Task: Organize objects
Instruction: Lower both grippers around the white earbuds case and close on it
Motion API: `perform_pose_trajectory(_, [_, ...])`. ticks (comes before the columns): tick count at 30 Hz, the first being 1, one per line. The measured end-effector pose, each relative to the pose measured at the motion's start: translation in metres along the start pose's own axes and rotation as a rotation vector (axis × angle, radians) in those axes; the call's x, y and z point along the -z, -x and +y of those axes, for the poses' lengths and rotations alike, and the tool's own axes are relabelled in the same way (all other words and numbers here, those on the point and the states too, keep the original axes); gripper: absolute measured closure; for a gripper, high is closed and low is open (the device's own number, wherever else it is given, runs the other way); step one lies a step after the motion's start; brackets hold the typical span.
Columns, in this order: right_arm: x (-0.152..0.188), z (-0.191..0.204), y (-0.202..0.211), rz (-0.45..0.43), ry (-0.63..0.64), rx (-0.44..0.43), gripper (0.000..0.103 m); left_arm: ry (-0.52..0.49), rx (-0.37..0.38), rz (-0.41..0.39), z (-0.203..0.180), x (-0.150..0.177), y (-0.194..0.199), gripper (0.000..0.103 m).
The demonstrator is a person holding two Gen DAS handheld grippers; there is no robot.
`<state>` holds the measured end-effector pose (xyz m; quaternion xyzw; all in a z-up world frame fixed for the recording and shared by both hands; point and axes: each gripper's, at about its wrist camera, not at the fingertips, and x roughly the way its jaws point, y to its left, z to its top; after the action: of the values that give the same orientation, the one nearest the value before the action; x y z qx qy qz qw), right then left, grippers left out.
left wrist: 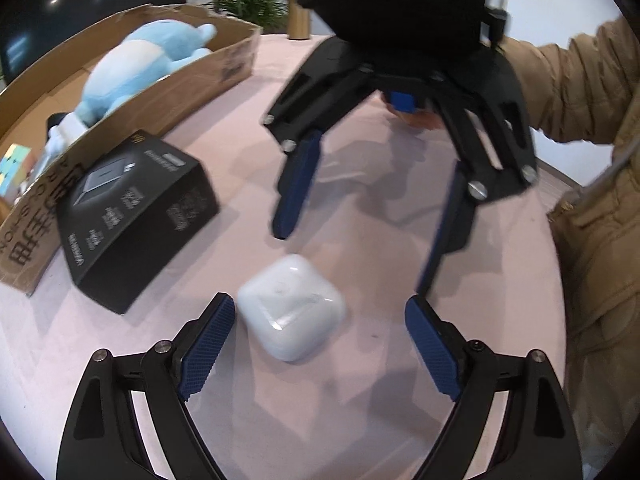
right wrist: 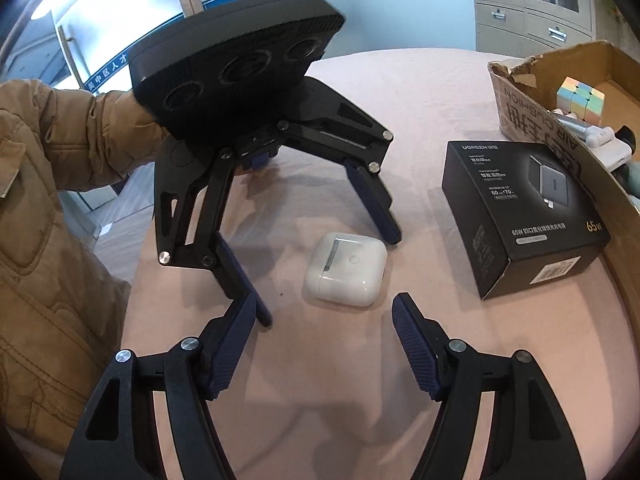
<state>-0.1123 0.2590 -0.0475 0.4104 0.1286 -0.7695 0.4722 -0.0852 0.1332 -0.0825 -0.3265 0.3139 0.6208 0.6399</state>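
Note:
A white earbud case (left wrist: 292,306) (right wrist: 346,274) lies on the pink tablecloth (left wrist: 360,80). My left gripper (left wrist: 320,302) (right wrist: 330,280) stands open astride it, with its left pad close beside the case and its right pad well clear. From the opposite side my right gripper (right wrist: 323,300) (left wrist: 352,260) points down at the case. It is open too, its fingertips just short of the case with nothing between them. A black charger box (left wrist: 136,216) (right wrist: 524,208) lies on the cloth beside the case.
An open cardboard box (left wrist: 160,92) (right wrist: 536,120) stands beyond the charger box, holding a blue plush toy (left wrist: 136,68), a pastel puzzle cube (left wrist: 14,168) (right wrist: 580,98) and small white items. A person's tan jacket sleeves (left wrist: 580,80) (right wrist: 60,140) reach in. The table's edge curves behind.

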Motion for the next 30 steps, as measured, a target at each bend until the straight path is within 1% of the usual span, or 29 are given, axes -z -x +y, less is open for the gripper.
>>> perform_pose_trajectory(4, [0.003,0.006,0.004,-0.004,0.004,-0.003,0.033,-0.017,0.030,0.010,-0.010,0.002,0.003,0.016])
perform_pose_trajectory(10, [0.004,0.017,-0.003,0.017,0.036,0.019,0.033,-0.044,0.018,0.029,-0.011,0.004,0.004,0.016])
perform_pose_trajectory(11, [0.005,0.020,-0.002,0.018,0.047,0.029,0.034,-0.046,0.011,0.027,-0.009,0.003,0.004,0.016])
perform_pose_trajectory(13, [0.006,0.023,-0.001,0.018,0.048,0.033,0.042,-0.034,-0.014,0.021,-0.001,0.001,0.003,0.016])
perform_pose_trajectory(16, [0.013,0.027,0.006,0.007,0.035,0.048,0.044,-0.025,-0.029,0.015,0.007,-0.003,0.000,0.016])
perform_pose_trajectory(21, [0.022,0.030,0.014,0.004,0.019,0.052,0.044,-0.065,0.001,0.007,0.011,-0.007,-0.003,0.017])
perform_pose_trajectory(23, [0.025,0.033,0.015,0.012,0.023,0.052,0.045,-0.090,0.015,0.009,0.013,-0.003,-0.001,0.018])
perform_pose_trajectory(24, [0.018,0.030,0.011,0.016,0.026,0.056,0.045,-0.103,0.029,0.012,0.013,-0.004,-0.001,0.020])
perform_pose_trajectory(27, [0.017,0.031,0.010,0.014,0.027,0.055,0.047,-0.138,0.063,0.013,0.007,-0.001,0.004,0.029])
perform_pose_trajectory(28, [0.017,0.032,0.010,0.013,0.028,0.055,0.048,-0.150,0.085,0.013,0.007,0.001,0.005,0.034])
perform_pose_trajectory(30, [0.018,0.033,0.010,0.014,0.031,0.059,0.050,-0.159,0.090,0.013,0.007,0.000,0.005,0.036])
